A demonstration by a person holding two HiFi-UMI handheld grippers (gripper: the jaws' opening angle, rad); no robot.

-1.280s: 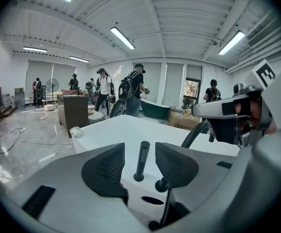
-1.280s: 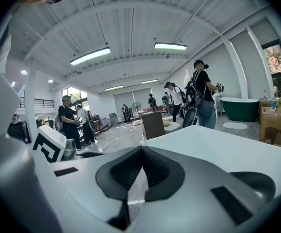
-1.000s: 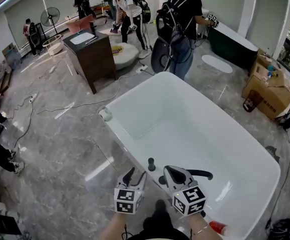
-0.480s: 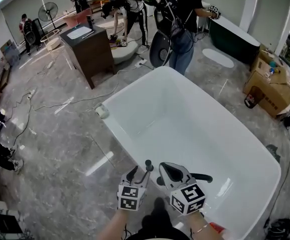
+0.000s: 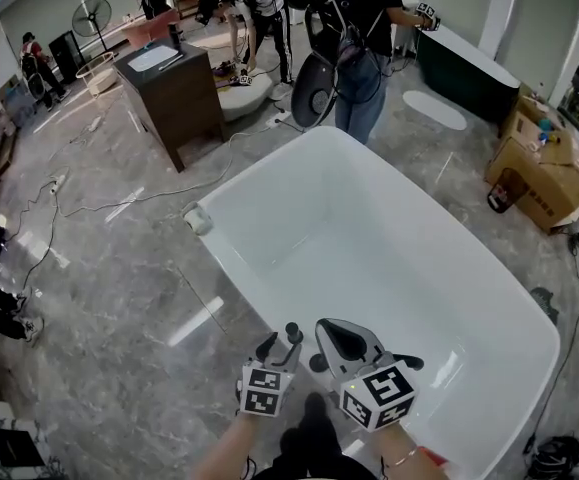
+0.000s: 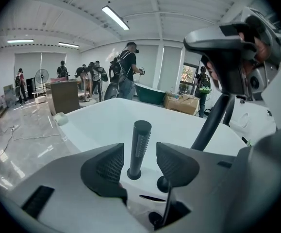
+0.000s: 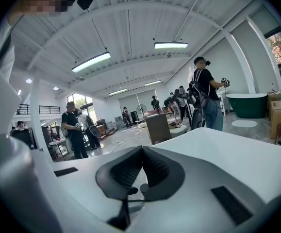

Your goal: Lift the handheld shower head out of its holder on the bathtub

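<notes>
**While the left jaws gape, the shower head sits in its holder**

As we look along the left gripper (image 6: 140,165), its jaws stand wide apart and have just been opening further. The black cylindrical handheld shower head (image 6: 140,142) shows upright in the gap between the two ribbed pads, and neither pad touches it. Its foot sits in the round black holder (image 6: 134,174) on the near rim of the white oval bathtub (image 5: 389,238). To the right of the holder we see a black curved faucet spout (image 5: 401,361) on the same rim, partly covered by the right gripper (image 7: 141,171). That gripper is clenched, pads together, nothing between them. In the head view it hangs just beside the left one. Further off we note a dark wooden cabinet (image 5: 174,93), a cardboard box (image 5: 539,173) and a dark green bathtub (image 5: 469,83). Several people (image 5: 359,28) stand on the grey marble floor (image 5: 99,268).
</notes>
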